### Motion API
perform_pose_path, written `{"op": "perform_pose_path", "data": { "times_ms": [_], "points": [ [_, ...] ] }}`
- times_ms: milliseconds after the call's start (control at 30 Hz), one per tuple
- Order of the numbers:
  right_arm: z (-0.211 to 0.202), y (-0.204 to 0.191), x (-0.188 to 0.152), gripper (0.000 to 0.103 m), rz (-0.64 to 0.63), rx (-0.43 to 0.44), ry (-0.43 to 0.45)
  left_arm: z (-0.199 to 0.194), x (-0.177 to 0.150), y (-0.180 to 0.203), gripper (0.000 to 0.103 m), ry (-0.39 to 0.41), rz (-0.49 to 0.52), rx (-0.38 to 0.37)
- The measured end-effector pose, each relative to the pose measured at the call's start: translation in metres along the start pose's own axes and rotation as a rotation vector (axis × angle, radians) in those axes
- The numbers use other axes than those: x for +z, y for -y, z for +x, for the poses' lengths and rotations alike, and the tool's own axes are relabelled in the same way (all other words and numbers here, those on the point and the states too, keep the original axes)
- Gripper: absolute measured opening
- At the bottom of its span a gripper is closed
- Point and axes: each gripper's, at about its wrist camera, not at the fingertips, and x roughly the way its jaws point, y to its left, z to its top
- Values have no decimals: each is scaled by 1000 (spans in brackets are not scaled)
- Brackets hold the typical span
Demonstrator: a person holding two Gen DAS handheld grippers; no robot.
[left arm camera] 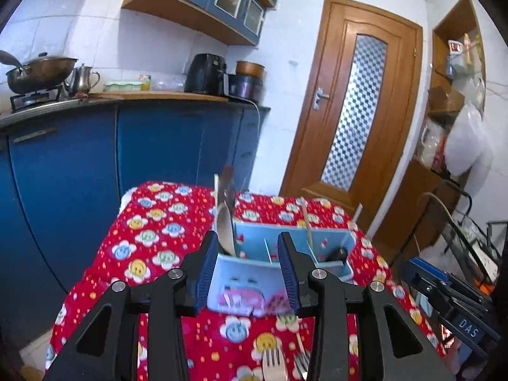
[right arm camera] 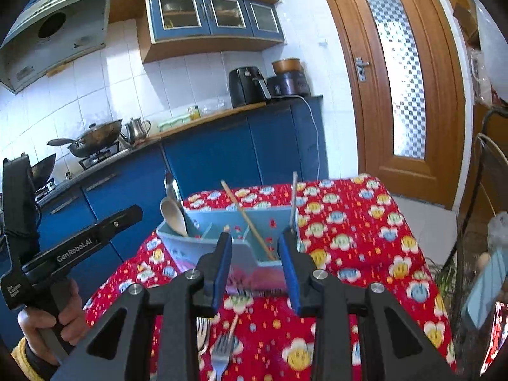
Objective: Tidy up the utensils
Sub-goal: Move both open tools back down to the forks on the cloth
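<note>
Organizer: light blue divided box (left arm camera: pixel 241 281) on the red flowered bench (left arm camera: pixel 149 238), at 12 o'clock of both grippers.
Contents: wooden spoon (right arm camera: pixel 173 216) in left compartment; chopstick (right arm camera: pixel 250 222) leaning further right.
Loose: forks (right arm camera: pixel 220 354) on cloth at 6 o'clock.
Left gripper (left arm camera: pixel 247 273): fingers released, empty.
Right gripper (right arm camera: pixel 255 270): fingers released, empty.

Light-blue divided utensil box (right arm camera: pixel 244 254) on bench with red flower-print cloth (right arm camera: pixel 365 241). Pale wooden spoon (right arm camera: pixel 174 216) upright in left compartment, wooden chopstick (right arm camera: pixel 250 222) leaning in right one. Before box, metal fork (right arm camera: pixel 221 352) flat on cloth.
</note>
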Motion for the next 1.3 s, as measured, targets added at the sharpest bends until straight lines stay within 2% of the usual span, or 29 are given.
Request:
{"op": "perform_pose_path", "data": {
  "times_ms": [400,733,1067,1300],
  "points": [
    [-21,7,-40,39,39,5,-95,-6,-40,7,40,-164,38,18],
    [-12,20,-74,40,65,5,-191,4,-78,19,40,-318,85,20],
    [-6,31,-88,44,71,-3,-238,18,-108,22,40,-474,83,11],
    [-3,40,-94,45,96,33,-261,19,-114,30,40,-524,68,6]
  ]
}}
